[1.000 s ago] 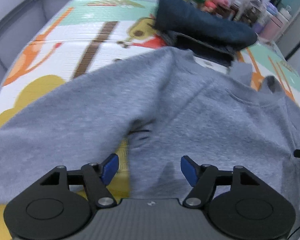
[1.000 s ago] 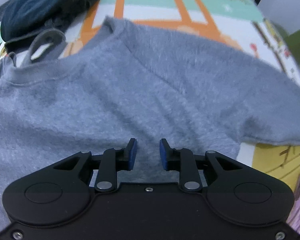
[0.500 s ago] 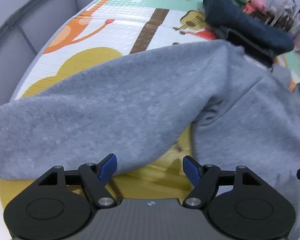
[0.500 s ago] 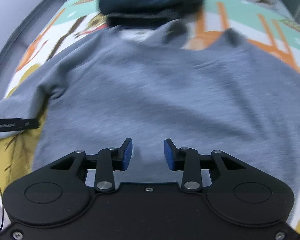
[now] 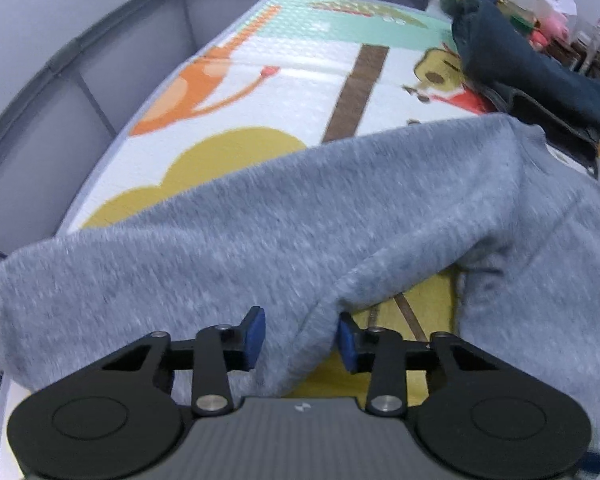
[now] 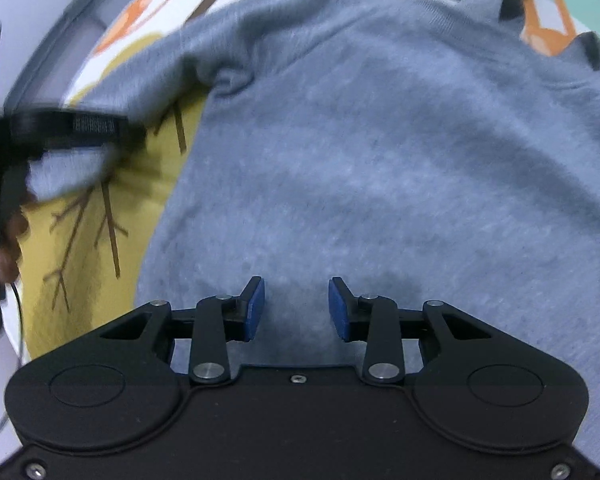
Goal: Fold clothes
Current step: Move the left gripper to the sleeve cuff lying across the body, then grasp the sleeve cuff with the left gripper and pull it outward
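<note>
Lying spread on the colourful cartoon-print play mat (image 5: 284, 92), the grey fleece sweatshirt (image 6: 380, 140) has its sleeve between the closing left hand-held gripper (image 5: 300, 338) at 6 o'clock; whether the pads press, I cannot tell. Right hand-held gripper (image 6: 296, 308) hovers parted, empty.

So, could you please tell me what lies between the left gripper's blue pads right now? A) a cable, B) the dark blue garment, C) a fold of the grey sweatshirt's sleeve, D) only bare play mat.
C: in the left wrist view, the left gripper has grey sweatshirt sleeve fabric bunched between its pads, jaws just closing.
</note>
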Demonstrator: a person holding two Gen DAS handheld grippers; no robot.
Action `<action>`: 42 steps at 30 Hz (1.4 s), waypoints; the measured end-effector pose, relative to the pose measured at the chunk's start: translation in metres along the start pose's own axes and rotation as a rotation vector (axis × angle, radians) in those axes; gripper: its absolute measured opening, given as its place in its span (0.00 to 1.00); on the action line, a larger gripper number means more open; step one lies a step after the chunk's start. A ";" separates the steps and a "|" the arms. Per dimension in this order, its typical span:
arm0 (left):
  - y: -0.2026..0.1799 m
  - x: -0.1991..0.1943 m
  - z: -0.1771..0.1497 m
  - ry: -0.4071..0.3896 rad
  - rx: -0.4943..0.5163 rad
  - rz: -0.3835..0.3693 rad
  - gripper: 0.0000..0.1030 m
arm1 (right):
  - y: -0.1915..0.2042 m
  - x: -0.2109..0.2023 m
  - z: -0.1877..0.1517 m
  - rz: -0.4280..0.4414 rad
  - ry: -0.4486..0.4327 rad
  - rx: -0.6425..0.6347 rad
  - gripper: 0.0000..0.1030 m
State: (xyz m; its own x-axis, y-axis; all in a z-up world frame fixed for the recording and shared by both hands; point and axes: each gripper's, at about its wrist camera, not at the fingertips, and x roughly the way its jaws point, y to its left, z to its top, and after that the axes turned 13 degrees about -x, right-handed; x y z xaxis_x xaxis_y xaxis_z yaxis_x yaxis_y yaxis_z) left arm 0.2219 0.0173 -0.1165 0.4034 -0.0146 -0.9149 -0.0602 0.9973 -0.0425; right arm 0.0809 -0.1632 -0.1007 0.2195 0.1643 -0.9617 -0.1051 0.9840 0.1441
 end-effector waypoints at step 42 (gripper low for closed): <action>0.097 -0.024 0.031 -0.126 -0.267 0.132 0.68 | 0.013 0.005 -0.006 -0.047 -0.004 -0.046 0.39</action>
State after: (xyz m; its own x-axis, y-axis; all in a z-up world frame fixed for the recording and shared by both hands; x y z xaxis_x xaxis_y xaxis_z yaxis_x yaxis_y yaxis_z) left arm 0.2351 0.1163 -0.0859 0.4848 0.1392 -0.8635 -0.3504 0.9355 -0.0460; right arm 0.0748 -0.1504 -0.1047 0.2296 0.1181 -0.9661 -0.1390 0.9864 0.0876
